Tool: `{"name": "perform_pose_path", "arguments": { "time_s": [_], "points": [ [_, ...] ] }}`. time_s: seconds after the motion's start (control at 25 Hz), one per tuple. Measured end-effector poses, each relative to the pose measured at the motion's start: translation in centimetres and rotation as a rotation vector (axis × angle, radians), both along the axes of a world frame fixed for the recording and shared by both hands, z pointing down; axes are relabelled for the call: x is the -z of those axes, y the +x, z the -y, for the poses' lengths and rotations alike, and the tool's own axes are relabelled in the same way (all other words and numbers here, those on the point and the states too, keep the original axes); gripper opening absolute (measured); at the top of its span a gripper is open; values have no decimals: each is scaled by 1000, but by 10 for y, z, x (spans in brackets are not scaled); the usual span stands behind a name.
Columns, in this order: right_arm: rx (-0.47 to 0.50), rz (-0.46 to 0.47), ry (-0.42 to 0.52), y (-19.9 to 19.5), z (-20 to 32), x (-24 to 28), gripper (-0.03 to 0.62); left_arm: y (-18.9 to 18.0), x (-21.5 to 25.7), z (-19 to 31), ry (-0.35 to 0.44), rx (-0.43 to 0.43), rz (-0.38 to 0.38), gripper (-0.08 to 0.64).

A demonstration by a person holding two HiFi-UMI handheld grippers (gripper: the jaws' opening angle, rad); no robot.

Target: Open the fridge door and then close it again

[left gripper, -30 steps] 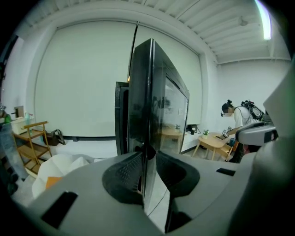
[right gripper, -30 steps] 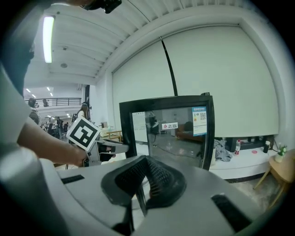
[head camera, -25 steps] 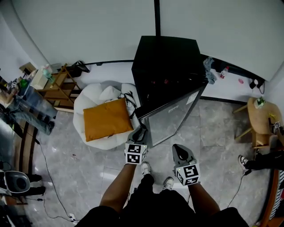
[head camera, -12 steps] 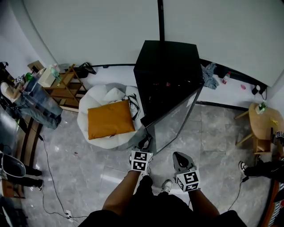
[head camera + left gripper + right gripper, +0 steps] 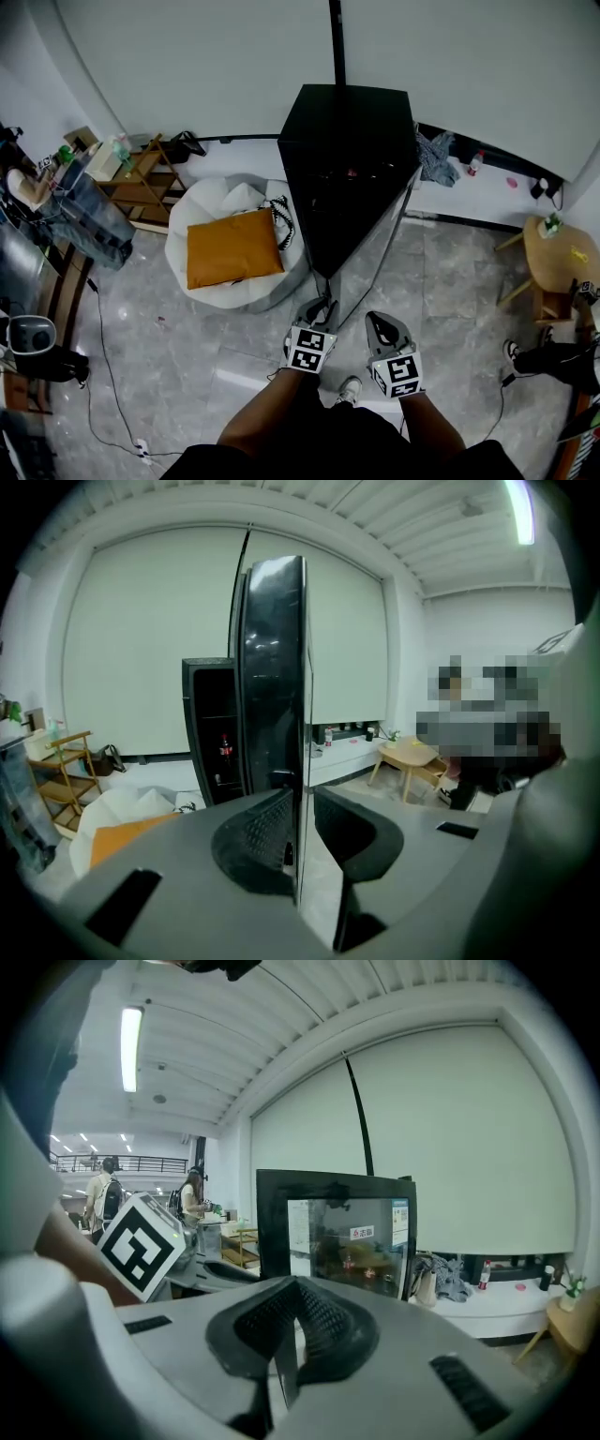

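Note:
A black fridge (image 5: 349,141) stands against the far wall, and its glass door (image 5: 375,246) is swung far out toward me. My left gripper (image 5: 317,317) is shut on the door's free edge. In the left gripper view that door edge (image 5: 281,667) runs upright between the two jaws of the left gripper (image 5: 298,803), and the open fridge cabinet (image 5: 214,726) shows behind with a red bottle inside. My right gripper (image 5: 380,330) hangs just right of the left one, shut and holding nothing. In the right gripper view the right gripper (image 5: 295,1290) faces the glass door (image 5: 349,1239).
A white beanbag (image 5: 197,214) with an orange cushion (image 5: 232,248) lies left of the fridge. A wooden rack (image 5: 141,178) stands further left, a small wooden table (image 5: 551,246) at the right. Cables trail over the grey floor at left. Another person's shoe (image 5: 514,352) is at right.
The door has swung further open. My left gripper has come right and toward me with the door's edge in it. The right gripper has shifted only a little.

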State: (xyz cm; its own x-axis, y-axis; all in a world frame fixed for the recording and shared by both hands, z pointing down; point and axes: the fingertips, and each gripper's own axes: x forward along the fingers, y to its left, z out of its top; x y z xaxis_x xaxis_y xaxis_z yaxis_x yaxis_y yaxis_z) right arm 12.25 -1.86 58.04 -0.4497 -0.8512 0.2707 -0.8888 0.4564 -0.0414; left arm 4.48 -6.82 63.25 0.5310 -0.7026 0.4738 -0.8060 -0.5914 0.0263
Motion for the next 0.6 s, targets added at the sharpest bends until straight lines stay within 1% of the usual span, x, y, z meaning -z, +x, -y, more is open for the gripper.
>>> {"name": "perform_pose_path", "arguments": {
  "time_s": [0.08,0.24,0.4,0.48,0.52,0.6],
  "points": [
    [-7,-2,7,4,-3,1,17,11,0,-11,1,-18,1,86],
    [-4,-37,27,7,-12,3,17,31,-2,-31,0,-64,-1,86],
    [-12,-34,26,14,-20,6,17,45,2,-45,2,-115,-23,77],
    [-19,-29,26,17,-21,7,17,44,8,-48,16,-118,-26,63],
    [-21,-26,27,18,-22,7,17,42,10,-49,22,-114,-26,61],
    [-25,-20,30,21,-23,7,17,36,15,-50,33,-95,-33,35]
  ]
}}
